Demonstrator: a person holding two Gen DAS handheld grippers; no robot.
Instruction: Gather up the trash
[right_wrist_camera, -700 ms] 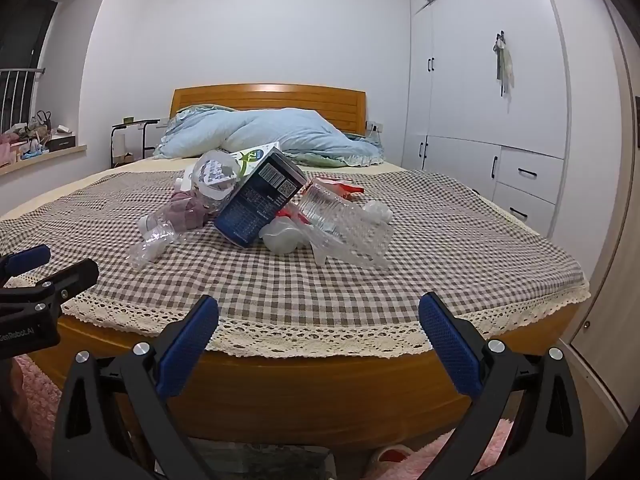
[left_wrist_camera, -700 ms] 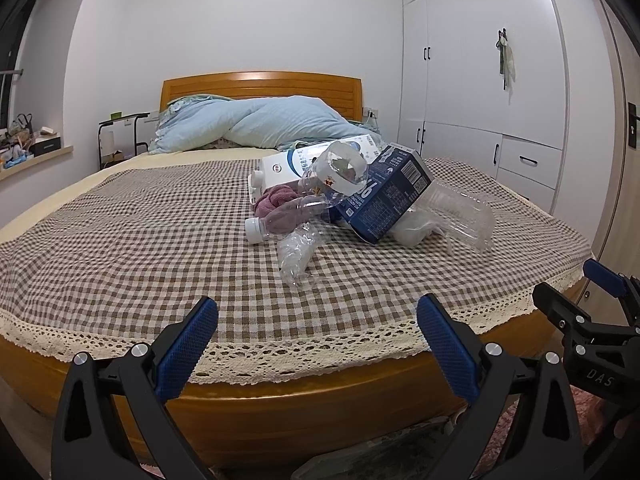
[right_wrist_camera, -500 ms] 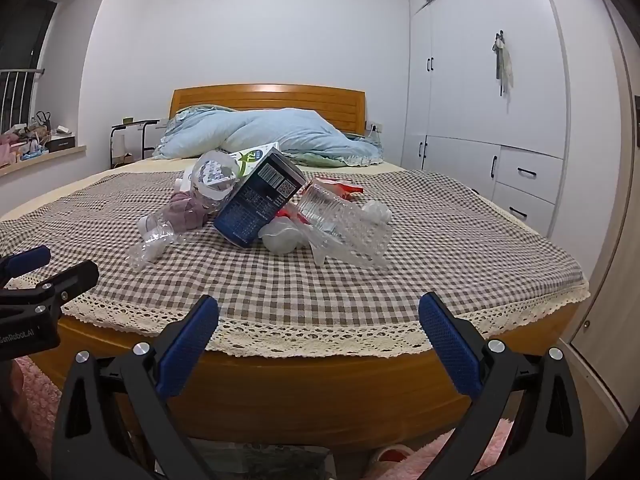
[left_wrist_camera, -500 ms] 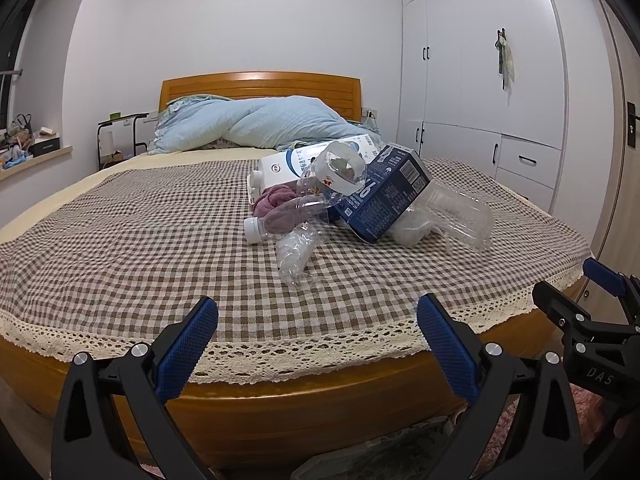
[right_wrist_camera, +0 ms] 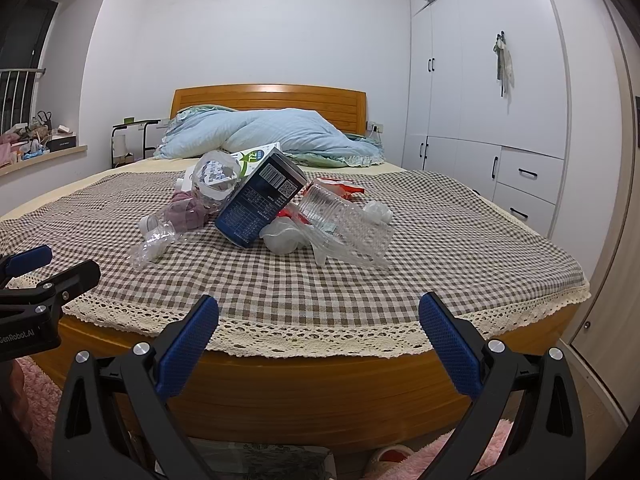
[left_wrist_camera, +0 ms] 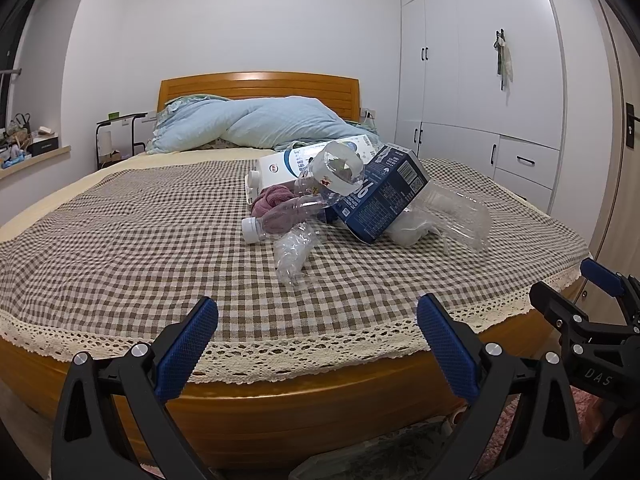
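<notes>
A heap of trash lies mid-bed on the checked cover [left_wrist_camera: 120, 248]: a dark blue carton [left_wrist_camera: 380, 200] [right_wrist_camera: 260, 204], a white carton [left_wrist_camera: 296, 164], a crushed clear bottle [left_wrist_camera: 292, 252] [right_wrist_camera: 154, 244], a capped bottle [left_wrist_camera: 276, 220], a large ribbed clear bottle [right_wrist_camera: 348, 224] [left_wrist_camera: 456, 216], a white wad [right_wrist_camera: 280, 236] and a red wrapper [right_wrist_camera: 340, 188]. My left gripper [left_wrist_camera: 316, 320] hangs open at the foot of the bed, short of the heap. My right gripper [right_wrist_camera: 318, 320] is open too, beside it, holding nothing.
A purple cloth [left_wrist_camera: 272, 204] sits within the heap. Blue pillows [left_wrist_camera: 260, 124] and a wooden headboard [left_wrist_camera: 260, 84] lie beyond. White wardrobes [left_wrist_camera: 480, 80] line the right wall. A cluttered sill [left_wrist_camera: 32, 148] is at left, and a pink rug [right_wrist_camera: 460, 460] lies on the floor.
Both grippers have edged slightly toward the bed; the trash heap has not moved.
</notes>
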